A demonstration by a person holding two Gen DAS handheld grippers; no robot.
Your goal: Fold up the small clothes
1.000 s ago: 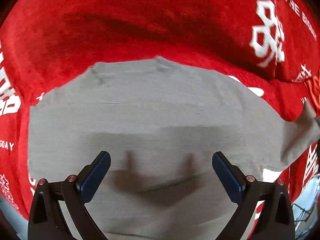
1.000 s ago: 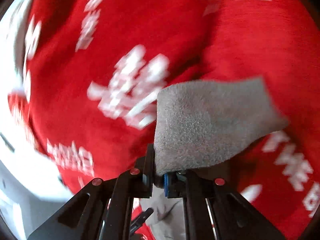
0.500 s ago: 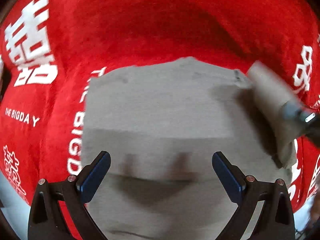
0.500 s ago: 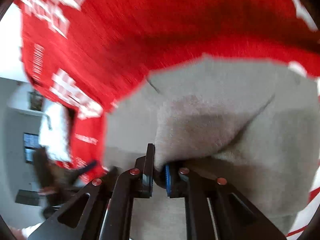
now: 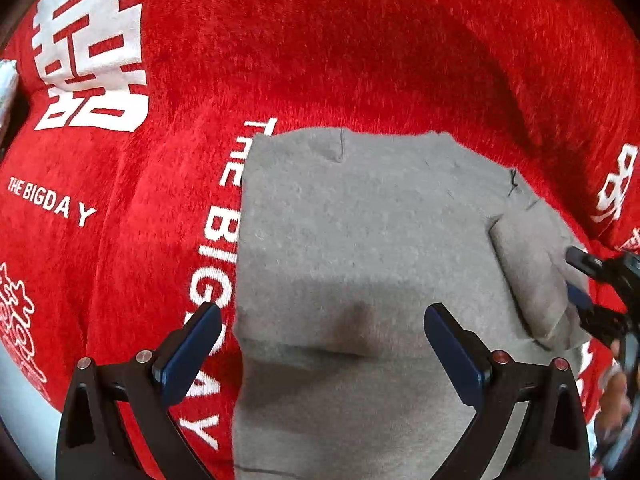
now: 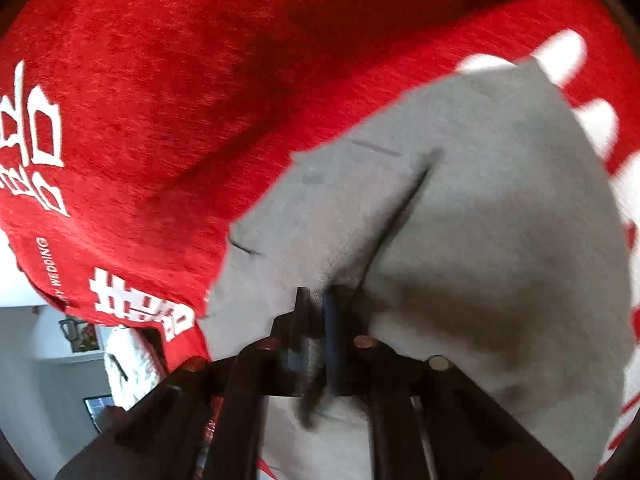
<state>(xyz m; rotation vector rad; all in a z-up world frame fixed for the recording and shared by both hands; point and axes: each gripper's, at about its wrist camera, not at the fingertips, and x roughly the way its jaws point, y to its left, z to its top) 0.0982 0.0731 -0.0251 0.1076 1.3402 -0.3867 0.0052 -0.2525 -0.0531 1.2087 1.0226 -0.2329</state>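
My left hand-held gripper (image 5: 322, 344) hangs over the grey garment (image 5: 360, 248) with its two blue pads spread wide apart and nothing between them — their shadow falls on the cloth just below. The garment lies flat on a red blanket (image 5: 280, 40) printed with white characters and the words "THE BIGDAY"; its left edge runs straight down beside one line of that lettering. What the blanket itself covers I cannot tell.

My right hand-held gripper (image 6: 318, 316) is clamped shut on a pinch of the same grey garment (image 6: 480, 220), the cloth bunched up between the closed pads and creased away from them in a dark fold. Seen from the left wrist camera, that right hand-held gripper (image 5: 580, 280) comes in from the right side and holds a flap of the garment folded inward over the main panel, so a doubled strip lies along the garment's right edge. Part of my hand (image 5: 612, 400) shows at the far right, blurred.

In the right wrist view, past the blanket's lower left edge, a pale wall (image 6: 36, 360) with small framed pictures is visible — too blurred to read further.
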